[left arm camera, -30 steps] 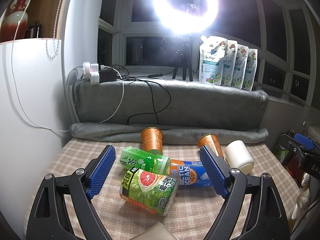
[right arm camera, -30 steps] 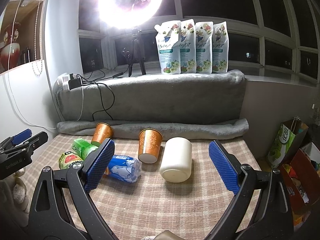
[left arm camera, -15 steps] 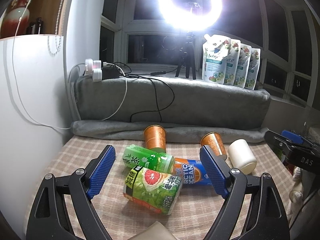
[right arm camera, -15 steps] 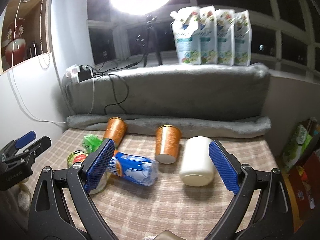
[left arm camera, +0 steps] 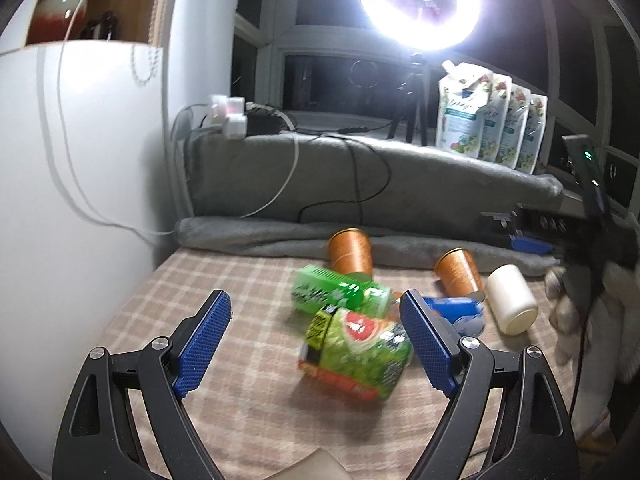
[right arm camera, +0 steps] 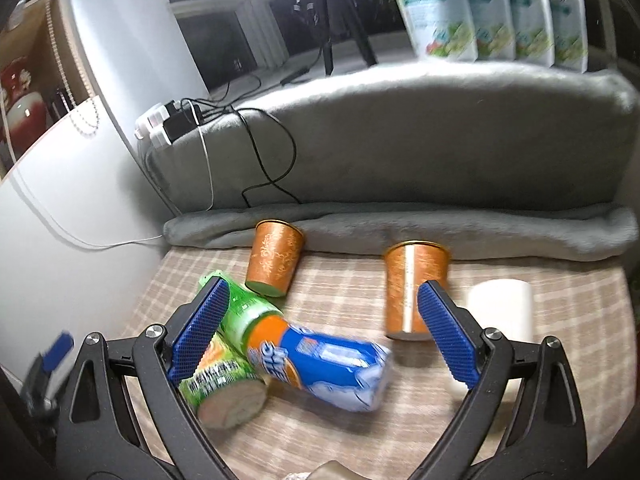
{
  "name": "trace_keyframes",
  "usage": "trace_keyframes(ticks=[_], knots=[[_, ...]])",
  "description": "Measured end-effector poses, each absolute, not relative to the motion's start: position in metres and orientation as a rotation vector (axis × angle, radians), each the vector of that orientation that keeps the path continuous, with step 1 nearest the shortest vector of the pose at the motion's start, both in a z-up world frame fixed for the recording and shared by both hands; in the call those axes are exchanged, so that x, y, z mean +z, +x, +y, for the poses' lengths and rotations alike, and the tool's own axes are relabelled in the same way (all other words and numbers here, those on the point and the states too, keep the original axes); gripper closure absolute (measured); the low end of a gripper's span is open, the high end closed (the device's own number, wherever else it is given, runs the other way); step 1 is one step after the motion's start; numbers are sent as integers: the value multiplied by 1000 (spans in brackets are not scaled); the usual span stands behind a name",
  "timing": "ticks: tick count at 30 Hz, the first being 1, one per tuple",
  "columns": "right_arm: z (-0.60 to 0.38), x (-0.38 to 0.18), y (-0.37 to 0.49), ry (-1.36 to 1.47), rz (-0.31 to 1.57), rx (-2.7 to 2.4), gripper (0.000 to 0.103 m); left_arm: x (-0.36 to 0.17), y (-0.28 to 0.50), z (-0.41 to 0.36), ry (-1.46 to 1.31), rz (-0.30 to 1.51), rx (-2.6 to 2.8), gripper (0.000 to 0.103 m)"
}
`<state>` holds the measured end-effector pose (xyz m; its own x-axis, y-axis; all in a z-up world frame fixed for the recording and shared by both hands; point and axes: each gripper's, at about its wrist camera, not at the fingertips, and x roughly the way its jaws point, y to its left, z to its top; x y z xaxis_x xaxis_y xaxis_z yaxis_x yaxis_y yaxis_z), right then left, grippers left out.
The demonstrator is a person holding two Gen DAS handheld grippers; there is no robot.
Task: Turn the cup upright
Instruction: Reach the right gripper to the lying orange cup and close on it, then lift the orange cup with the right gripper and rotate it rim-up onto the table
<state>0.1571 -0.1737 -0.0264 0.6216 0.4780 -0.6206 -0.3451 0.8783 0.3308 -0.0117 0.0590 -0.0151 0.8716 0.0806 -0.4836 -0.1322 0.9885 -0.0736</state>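
Note:
Two orange paper cups lie on their sides on the checked cloth near the grey roll: a left cup (right arm camera: 274,256) (left arm camera: 350,250) and a right cup (right arm camera: 412,290) (left arm camera: 458,274). A white cup (right arm camera: 502,312) (left arm camera: 512,300) lies on its side to the right. My right gripper (right arm camera: 324,332) is open and empty, close above the cans, its right finger just in front of the right orange cup. My left gripper (left arm camera: 316,344) is open and empty, hovering before the cans.
A green tea can (left arm camera: 340,292), a grapefruit can (left arm camera: 356,354) and a blue-orange can (right arm camera: 320,360) lie tumbled mid-table. A grey blanket roll (right arm camera: 400,228) borders the back. A white wall panel (left arm camera: 80,200) stands left. Pouches (left arm camera: 492,120) and a ring light (left arm camera: 420,4) sit behind.
My right gripper has moved forward, down and left toward the cans and orange cups. My left gripper has shifted left, so the objects sit further right in its view.

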Motion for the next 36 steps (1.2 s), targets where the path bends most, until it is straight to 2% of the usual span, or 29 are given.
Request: trace_keyframes(ticks=[10,14,26,32,36], knots=[[-110,-55,226,224,993,564,6,-23,-25,95,-149,530,191,16],[-83,-77,252,259,1096,569,14,-25,-27,108,-171,534,218,16],[-30,-113,288,221,1210,557,19,-28,-26,129,-196,535,255,16],[-14,-128,297,185,1247,549,28,-29,-25,132,-200,534,265,17],[-7,-135,299,181,1275,556,38,-30,-25,134,-199,531,270,17]])
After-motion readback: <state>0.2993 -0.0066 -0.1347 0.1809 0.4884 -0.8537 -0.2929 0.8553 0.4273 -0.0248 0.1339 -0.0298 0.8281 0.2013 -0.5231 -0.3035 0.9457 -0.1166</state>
